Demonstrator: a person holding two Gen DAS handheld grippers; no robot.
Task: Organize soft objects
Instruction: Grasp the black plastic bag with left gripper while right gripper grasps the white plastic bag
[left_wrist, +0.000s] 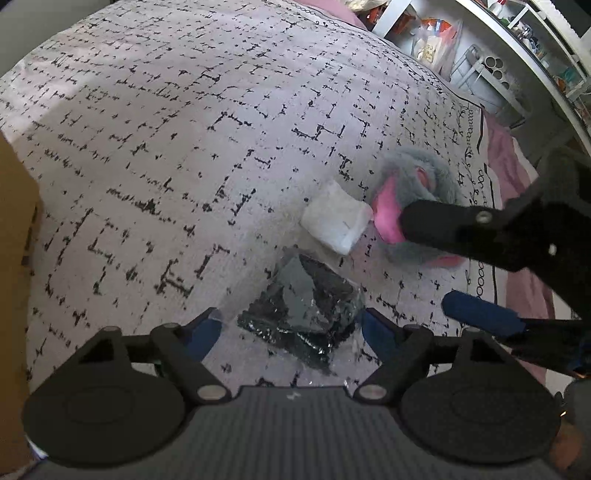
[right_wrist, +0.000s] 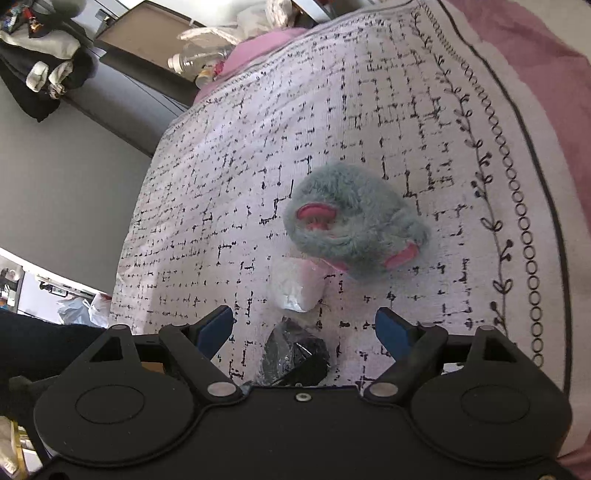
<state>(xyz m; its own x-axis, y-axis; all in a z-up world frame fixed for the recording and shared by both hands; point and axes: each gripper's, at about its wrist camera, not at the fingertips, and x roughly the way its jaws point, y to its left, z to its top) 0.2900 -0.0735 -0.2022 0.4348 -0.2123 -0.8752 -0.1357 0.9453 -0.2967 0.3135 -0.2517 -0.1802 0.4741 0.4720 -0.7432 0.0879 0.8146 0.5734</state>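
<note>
Your left claw points down at the bed, its blue pads spread wide on either side of the dark packet. The pads do not press on it; you hold nothing there. The packet is a crinkled clear wrapper with something black and grey inside, lying flat on the patterned cover.

Just beyond the packet lies a white pouch, and touching its far end is the grey plush with pink patches. All three sit close together in a short line near the cover's looped border.

Your right claw is also wide apart and empty. In its own view the packet sits low between its pads, the pouch ahead of it, and the plush further on. From the left view, one right finger reaches over the plush's pink part; whether it touches, you cannot tell.
</note>
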